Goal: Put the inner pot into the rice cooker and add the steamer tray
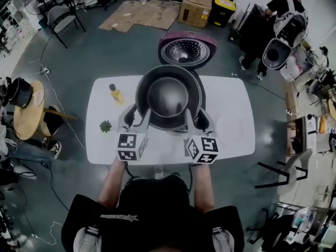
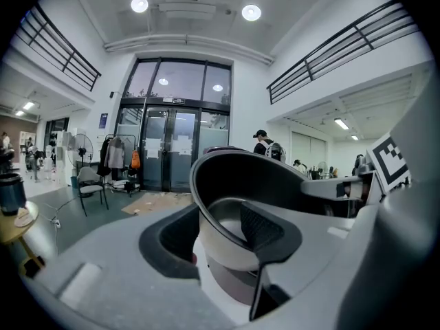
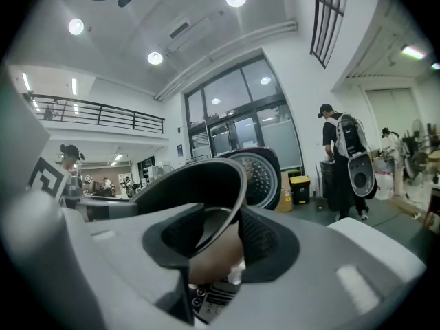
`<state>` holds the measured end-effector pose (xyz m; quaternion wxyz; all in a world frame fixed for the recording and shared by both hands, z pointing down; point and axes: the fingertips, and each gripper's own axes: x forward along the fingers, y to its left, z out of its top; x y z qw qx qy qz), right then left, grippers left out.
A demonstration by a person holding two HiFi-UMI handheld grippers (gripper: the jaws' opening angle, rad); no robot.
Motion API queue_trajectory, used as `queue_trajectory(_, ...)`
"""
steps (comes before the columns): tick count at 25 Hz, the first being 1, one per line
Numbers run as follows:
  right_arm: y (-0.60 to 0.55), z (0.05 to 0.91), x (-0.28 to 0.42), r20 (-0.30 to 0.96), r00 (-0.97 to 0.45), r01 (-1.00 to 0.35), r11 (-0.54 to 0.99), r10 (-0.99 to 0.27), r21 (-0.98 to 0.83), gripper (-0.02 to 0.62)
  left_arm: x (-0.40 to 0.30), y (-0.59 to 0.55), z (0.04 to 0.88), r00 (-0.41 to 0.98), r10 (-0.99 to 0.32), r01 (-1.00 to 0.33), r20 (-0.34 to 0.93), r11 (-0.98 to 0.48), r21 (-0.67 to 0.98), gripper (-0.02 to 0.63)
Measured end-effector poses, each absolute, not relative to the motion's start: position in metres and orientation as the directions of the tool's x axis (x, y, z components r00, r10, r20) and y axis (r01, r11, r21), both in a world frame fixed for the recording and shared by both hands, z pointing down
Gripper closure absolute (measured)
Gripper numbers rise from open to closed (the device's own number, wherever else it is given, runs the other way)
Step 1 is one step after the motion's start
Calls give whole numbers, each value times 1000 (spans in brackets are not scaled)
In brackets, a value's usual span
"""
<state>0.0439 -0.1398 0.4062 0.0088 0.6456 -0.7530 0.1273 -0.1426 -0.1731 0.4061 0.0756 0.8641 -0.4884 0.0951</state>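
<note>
The inner pot (image 1: 169, 96) hangs mouth-up, looks like right above the rice cooker (image 3: 213, 301). The left tool (image 1: 139, 115) and right tool (image 1: 190, 116) each pinch its near rim, one jaw inside and one outside. So the drop is basically straight down. The open lid (image 1: 187, 49) stands behind, the bottle (image 1: 115, 93) is off to the left, and the table (image 1: 231, 125) is bare on the right.

Round ceiling lights (image 2: 139, 5) glare white above me. My head view is dimmer, with soft shadows. Both gripper views bend at their black corners; my jaws look blurred.
</note>
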Motion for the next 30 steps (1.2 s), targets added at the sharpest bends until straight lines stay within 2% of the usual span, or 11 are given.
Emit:
queue_trajectory(13, -172, 428, 114, 217, -97, -979, 54, -971, -195, 449, -71, -214, 428, 553, -789, -828, 266, -557, 70, 408)
queue_trajectory(30, -209, 495, 143, 395, -100, -970, 0, -913, -244, 449, -40, -251, 491, 545, -721, -823, 427, -559, 105, 408)
